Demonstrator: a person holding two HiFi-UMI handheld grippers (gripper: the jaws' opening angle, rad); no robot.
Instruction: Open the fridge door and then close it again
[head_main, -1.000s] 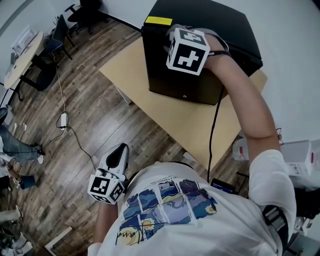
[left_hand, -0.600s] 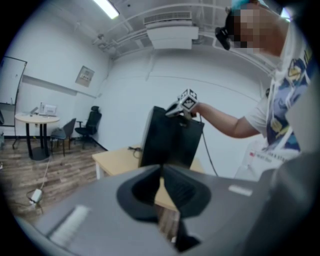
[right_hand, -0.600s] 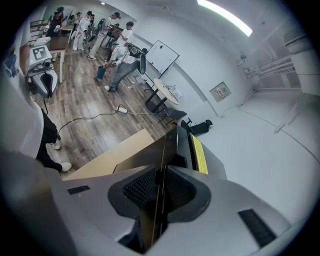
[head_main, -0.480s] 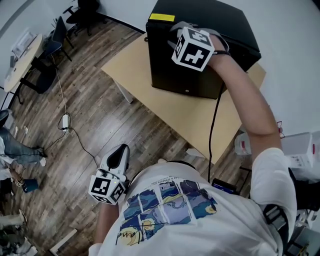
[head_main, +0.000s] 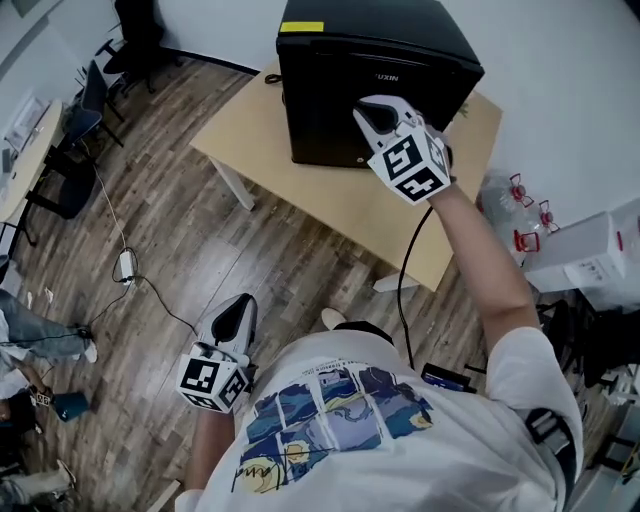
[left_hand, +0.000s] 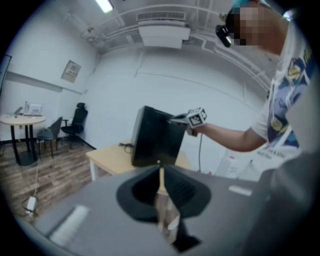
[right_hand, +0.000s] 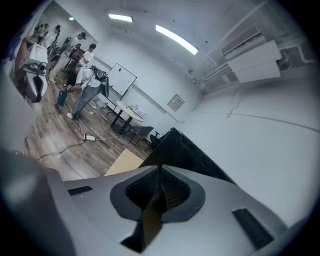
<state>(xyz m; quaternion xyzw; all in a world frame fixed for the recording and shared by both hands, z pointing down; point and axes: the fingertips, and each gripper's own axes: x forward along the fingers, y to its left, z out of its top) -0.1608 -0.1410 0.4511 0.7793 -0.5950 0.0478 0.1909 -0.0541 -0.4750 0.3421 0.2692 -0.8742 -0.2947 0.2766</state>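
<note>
**Fridge door's shut, right tongs parked at its front**

So the black fridge (head_main: 385, 45) sits at the back of a pale wood counter (head_main: 250, 135), close to the white wall. Its door (head_main: 320, 110) faces the person and looks flush and closed in the head view.

The right tongs (head_main: 365, 108) is held out at arm's length, right at the door's front, toward its right side. I can't tell whether it actually touches. Its jaws have just been closing, and its own view shows the tips meeting with nothing between them.

The left tongs (head_main: 238, 305) hangs low by the person's left side, over the plank floor (head_main: 210, 230) and well away from the counter. Its jaws are together too, and empty.

Clutter-wise:
- A black cable (head_main: 405, 280) drops from the right tongs across the counter's near edge and down to the person.
- Clear jugs (head_main: 515, 200) with red caps and a white box (head_main: 590, 255) crowd the floor to the right of the counter.
- On the left, a thin cord (head_main: 150, 290) with an adapter (head_main: 126, 265) snakes across the floor.
- Dark chairs (head_main: 85, 110) stand by a round table (head_main: 25, 125) further out on that side.
- The right gripper view also catches a few people (right_hand: 82, 80) standing far back in the room.
</note>
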